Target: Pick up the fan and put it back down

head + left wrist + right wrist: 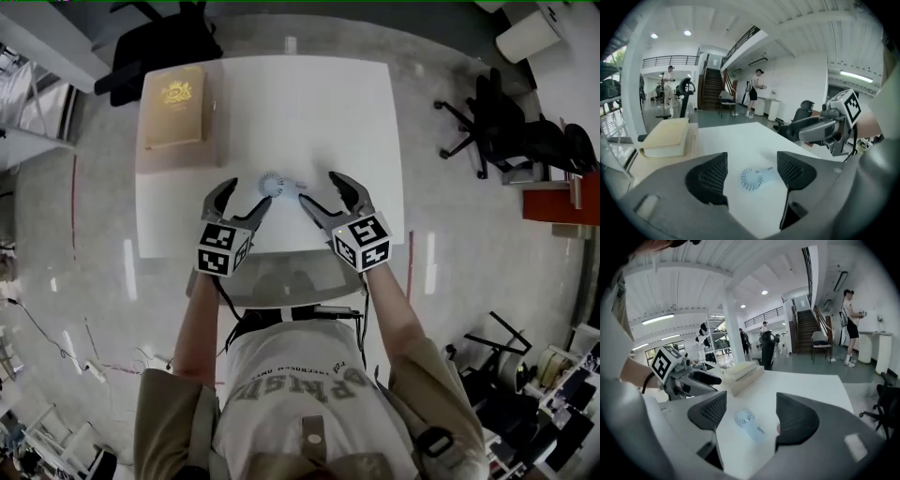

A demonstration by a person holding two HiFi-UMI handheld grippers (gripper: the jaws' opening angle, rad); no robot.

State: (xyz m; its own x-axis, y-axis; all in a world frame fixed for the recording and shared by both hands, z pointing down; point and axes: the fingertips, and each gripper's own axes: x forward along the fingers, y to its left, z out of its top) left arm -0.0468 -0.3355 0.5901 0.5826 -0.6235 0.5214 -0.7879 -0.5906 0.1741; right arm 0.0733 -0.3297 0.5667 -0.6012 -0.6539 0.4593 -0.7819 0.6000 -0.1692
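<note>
The left claw [247,199] and right claw [318,191] are both hanging open and empty. They are flanking the small pale-blue fan [275,186], which is lying flat on the white desk [300,112] near its front edge. To my eye, one claw should be dropping squarely over the handle, pinching gently and lifting level.

We hold both grippers out before the body, side by side and near each other, pointing forward and somewhat downward. The left gripper [248,192] has its jaws wide apart, the pads pressing on nothing. The right gripper [317,188] stands the same, jaws spread open. Their tips lean toward each other. The left forearm [199,323] and the right forearm [392,309] are bare and stretch forward; the hands seem to sit under the marker cubes, mostly hidden.
</note>
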